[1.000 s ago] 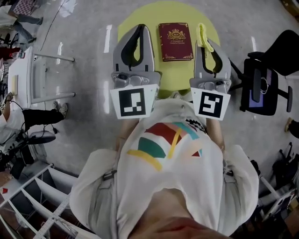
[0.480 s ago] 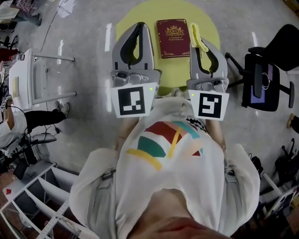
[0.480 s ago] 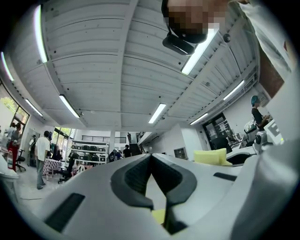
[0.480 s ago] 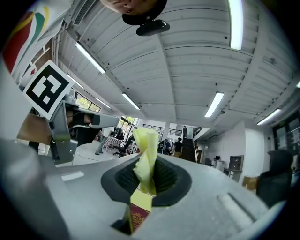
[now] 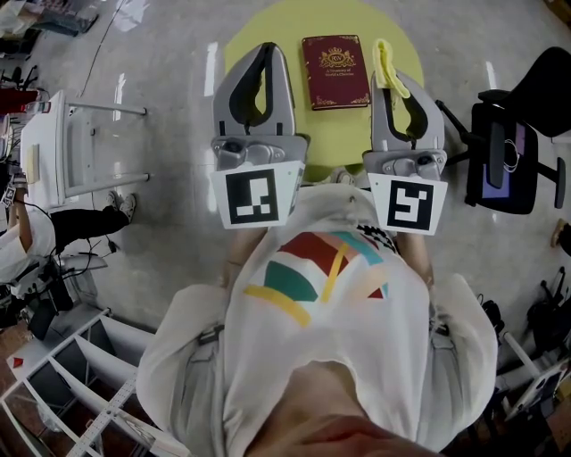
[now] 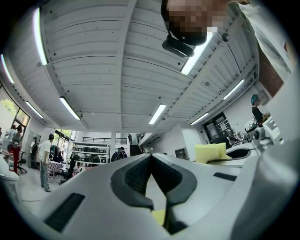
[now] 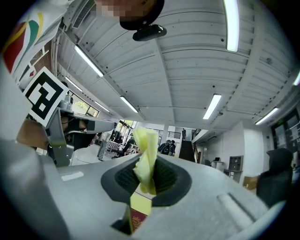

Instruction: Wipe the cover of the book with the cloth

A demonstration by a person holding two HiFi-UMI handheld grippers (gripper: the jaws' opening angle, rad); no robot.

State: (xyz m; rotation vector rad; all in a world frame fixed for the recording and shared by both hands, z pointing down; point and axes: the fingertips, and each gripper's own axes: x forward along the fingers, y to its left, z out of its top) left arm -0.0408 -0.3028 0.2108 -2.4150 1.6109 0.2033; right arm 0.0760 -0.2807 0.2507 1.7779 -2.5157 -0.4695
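Note:
A dark red book (image 5: 335,71) with gold print lies closed on the round yellow table (image 5: 268,22), between my two grippers. My right gripper (image 5: 393,78) is to the right of the book and shut on a crumpled yellow cloth (image 5: 387,64), which sticks out past its tips. In the right gripper view the cloth (image 7: 146,157) is pinched in the right gripper (image 7: 149,165), and a corner of the book (image 7: 136,221) shows below through the gap. To the left of the book, my left gripper (image 5: 265,50) is shut and holds nothing. The left gripper (image 6: 151,158) points up towards the ceiling.
A black office chair (image 5: 507,156) stands right of the table. A white frame table (image 5: 55,143) and a seated person's legs (image 5: 67,223) are at the left, white shelving (image 5: 62,375) at the lower left. Several people (image 6: 44,157) stand far off in the room.
The right gripper with the cloth swayed slightly towards the book, then back to the right. The left gripper has stayed shut and in place.

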